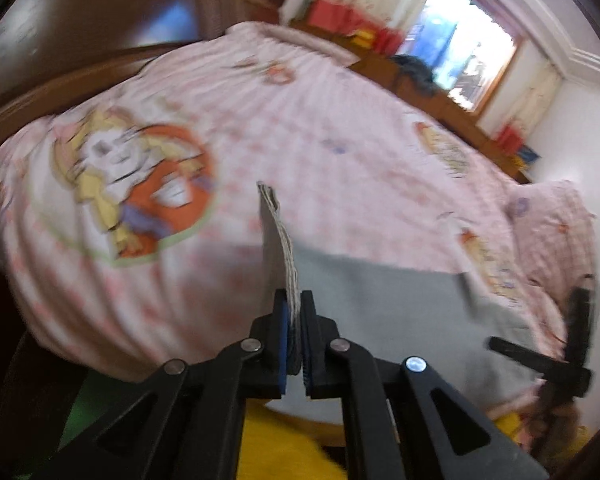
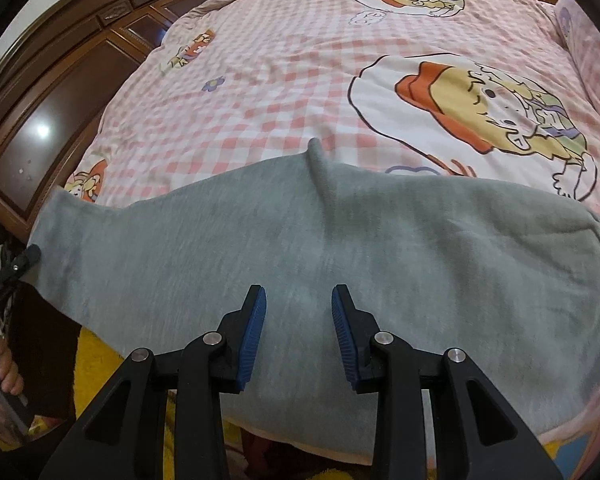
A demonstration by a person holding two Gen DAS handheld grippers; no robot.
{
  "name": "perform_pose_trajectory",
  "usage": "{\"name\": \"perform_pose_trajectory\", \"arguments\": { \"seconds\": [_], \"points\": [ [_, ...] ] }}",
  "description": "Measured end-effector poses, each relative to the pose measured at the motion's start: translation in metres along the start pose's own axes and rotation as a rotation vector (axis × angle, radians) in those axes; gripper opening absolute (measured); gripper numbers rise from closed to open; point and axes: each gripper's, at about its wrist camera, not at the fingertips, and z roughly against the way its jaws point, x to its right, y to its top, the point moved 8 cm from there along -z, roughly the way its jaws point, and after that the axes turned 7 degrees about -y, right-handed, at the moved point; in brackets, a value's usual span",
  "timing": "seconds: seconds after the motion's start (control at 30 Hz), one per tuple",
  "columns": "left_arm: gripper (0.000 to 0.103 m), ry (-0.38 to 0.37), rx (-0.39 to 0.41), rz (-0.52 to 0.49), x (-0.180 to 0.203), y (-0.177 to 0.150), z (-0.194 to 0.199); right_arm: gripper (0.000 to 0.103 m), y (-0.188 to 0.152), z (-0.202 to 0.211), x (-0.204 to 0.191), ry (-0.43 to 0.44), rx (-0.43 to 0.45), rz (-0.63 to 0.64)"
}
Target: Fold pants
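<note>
Left wrist view: left tongs (image 1: 295, 312) are clamping the ribbed cuff of the grey pants (image 1: 380, 300), lifting it off the bed (image 1: 300, 140).

Right wrist view: right tongs (image 2: 299, 312) are hovering apart, gripping nothing, above the pants (image 2: 340, 240), which are lying across the bed's (image 2: 280, 80) near edge.

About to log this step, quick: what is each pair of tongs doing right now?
Left tongs: closed on the cuff edge of the grey pants.
Right tongs: open above the pants, holding nothing.
</note>
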Motion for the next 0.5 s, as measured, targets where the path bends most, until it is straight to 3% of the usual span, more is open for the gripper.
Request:
{"name": "perform_pose_trajectory", "arguments": {
  "seconds": [0.1, 0.27, 0.37, 0.5],
  "points": [
    [0.005, -0.054, -0.030, -0.078, 0.040, 0.001, -0.006, 0.035, -0.004, 0.001, 0.005, -0.001, 0.000, -0.010],
    [0.005, -0.160, -0.154, -0.190, 0.106, -0.024, -0.049, 0.035, -0.009, 0.000, 0.013, -0.007, -0.007, -0.032],
    [0.005, -0.196, -0.237, -0.208, 0.125, -0.043, -0.081, 0.035, -0.011, -0.001, 0.017, -0.012, -0.013, -0.043],
    [0.005, -0.182, -0.334, -0.221, 0.132, -0.064, -0.117, 0.035, -0.014, -0.005, 0.020, -0.016, -0.023, -0.047]
  ]
}}
